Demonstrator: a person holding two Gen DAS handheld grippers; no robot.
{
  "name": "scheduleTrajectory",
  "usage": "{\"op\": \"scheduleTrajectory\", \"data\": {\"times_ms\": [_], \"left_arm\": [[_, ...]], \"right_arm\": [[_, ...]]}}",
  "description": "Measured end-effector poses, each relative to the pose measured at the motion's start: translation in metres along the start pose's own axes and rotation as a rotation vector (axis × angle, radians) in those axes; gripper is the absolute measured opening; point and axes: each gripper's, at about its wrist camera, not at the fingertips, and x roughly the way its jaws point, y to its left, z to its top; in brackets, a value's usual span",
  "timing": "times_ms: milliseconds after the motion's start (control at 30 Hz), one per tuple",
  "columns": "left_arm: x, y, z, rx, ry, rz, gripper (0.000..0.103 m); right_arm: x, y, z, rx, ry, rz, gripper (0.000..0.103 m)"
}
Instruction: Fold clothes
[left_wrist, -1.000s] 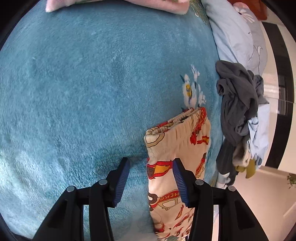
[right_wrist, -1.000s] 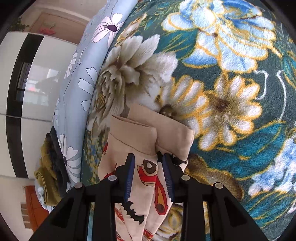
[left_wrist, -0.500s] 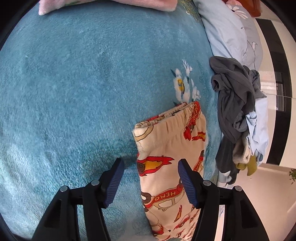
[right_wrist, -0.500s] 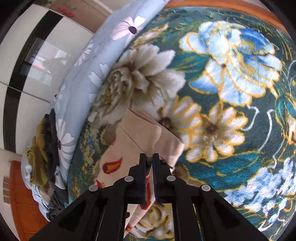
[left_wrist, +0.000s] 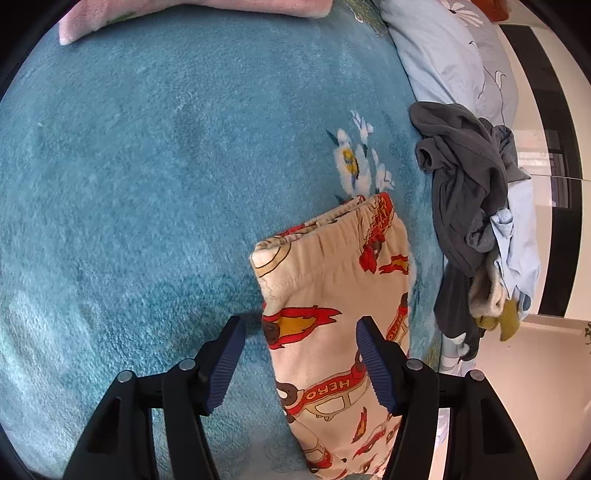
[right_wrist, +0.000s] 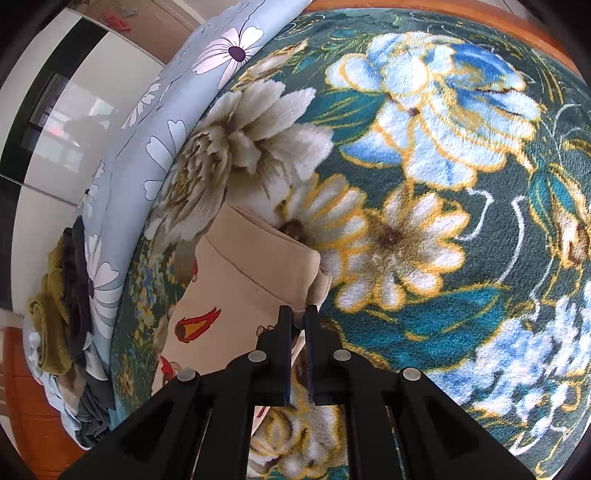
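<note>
Pants (left_wrist: 332, 295) on our teal blanket (left_wrist: 147, 184); our left gripper (left_wrist: 299, 354) spread wide over waistband end, right gripper (right_wrist: 297, 317) clenched on cuff end (right_wrist: 317, 284). Grey clothes pile (left_wrist: 461, 184) beside pants.

Left wrist view: broad bare stretch of teal plush blanket (left_wrist: 147, 166) to left and far side, open for passage. Folded pink fleece cloth (left_wrist: 192, 11) bounds the far edge. Cream pyjama trousers with red fire-engine print (left_wrist: 332, 280) lie near, centre-right. Just beyond them on the right, heap of dark grey and light blue clothes (left_wrist: 469, 192) blocks the bed edge.

Right wrist view: flowered dark-green plush blanket (right_wrist: 424, 229) bare to right and far. Left side hemmed by pale blue daisy-print pillow (right_wrist: 155, 122) and the clothes heap.
</note>
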Motion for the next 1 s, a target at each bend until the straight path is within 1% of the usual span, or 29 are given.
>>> {"op": "scheduleTrajectory", "data": {"times_ms": [33,67,100,133,167,233,333,400,500,533,600,633,700,733,767,800,833,867,933,1000], "left_arm": [[0.001,-0.001,0.000,0.007,-0.004,-0.024,0.065],[0.001,-0.003,-0.001,0.014,-0.007,-0.046,0.065],[0.005,-0.005,-0.002,0.021,0.002,-0.039,0.065],[0.009,-0.006,-0.004,0.029,0.012,-0.023,0.065],[0.009,-0.006,-0.003,0.028,0.006,-0.023,0.065],[0.009,-0.005,-0.003,0.027,-0.007,-0.022,0.065],[0.010,-0.005,-0.003,0.025,-0.025,-0.022,0.065],[0.010,-0.004,-0.003,0.024,-0.037,-0.022,0.064],[0.010,-0.004,-0.002,0.022,-0.055,-0.021,0.058],[0.010,-0.003,-0.002,0.021,-0.061,-0.021,0.056],[0.010,-0.003,-0.002,0.020,-0.073,-0.021,0.051],[0.010,-0.003,-0.001,0.024,-0.077,-0.017,0.047],[0.011,-0.003,0.001,0.029,-0.084,-0.010,0.043],[0.012,-0.004,0.001,0.030,-0.086,-0.006,0.037],[0.012,-0.004,0.003,0.031,-0.091,0.002,0.029],[0.013,-0.004,0.004,0.033,-0.091,0.005,0.028],[0.014,-0.004,0.005,0.034,-0.091,0.008,0.022],[0.014,-0.005,0.006,0.037,-0.091,0.012,0.016],[0.011,-0.013,0.005,0.057,-0.095,0.027,0.011],[0.007,-0.022,0.004,0.078,-0.099,0.042,0.009]], "right_arm": [[-0.003,-0.003,0.000,0.009,-0.002,0.014,0.010],[-0.006,-0.006,0.000,0.018,-0.004,0.028,0.013],[-0.009,-0.010,0.000,0.026,-0.006,0.042,0.016],[-0.012,-0.013,0.000,0.035,-0.008,0.056,0.028],[-0.015,-0.016,0.000,0.044,-0.011,0.070,0.043],[-0.014,-0.027,-0.001,0.084,-0.003,0.094,0.055],[-0.008,-0.042,-0.003,0.142,0.011,0.128,0.055],[0.000,-0.038,-0.003,0.155,0.005,0.145,0.055],[0.012,-0.026,-0.003,0.150,-0.002,0.128,0.058],[0.014,-0.023,-0.003,0.150,-0.013,0.131,0.058],[0.019,-0.016,-0.001,0.150,-0.003,0.142,0.058],[0.022,-0.012,-0.001,0.139,0.007,0.142,0.057],[0.026,-0.003,-0.002,0.109,0.025,0.137,0.051],[0.028,-0.002,-0.002,0.113,0.027,0.133,0.049],[0.029,-0.001,-0.003,0.124,0.026,0.130,0.041],[0.030,-0.004,-0.003,0.155,0.032,0.140,0.033],[0.032,-0.007,-0.004,0.195,0.041,0.157,0.024],[0.032,-0.009,-0.005,0.219,0.043,0.160,0.019],[0.030,-0.007,-0.006,0.237,0.040,0.154,0.014],[0.023,0.004,-0.002,0.205,0.034,0.135,0.012]]}}
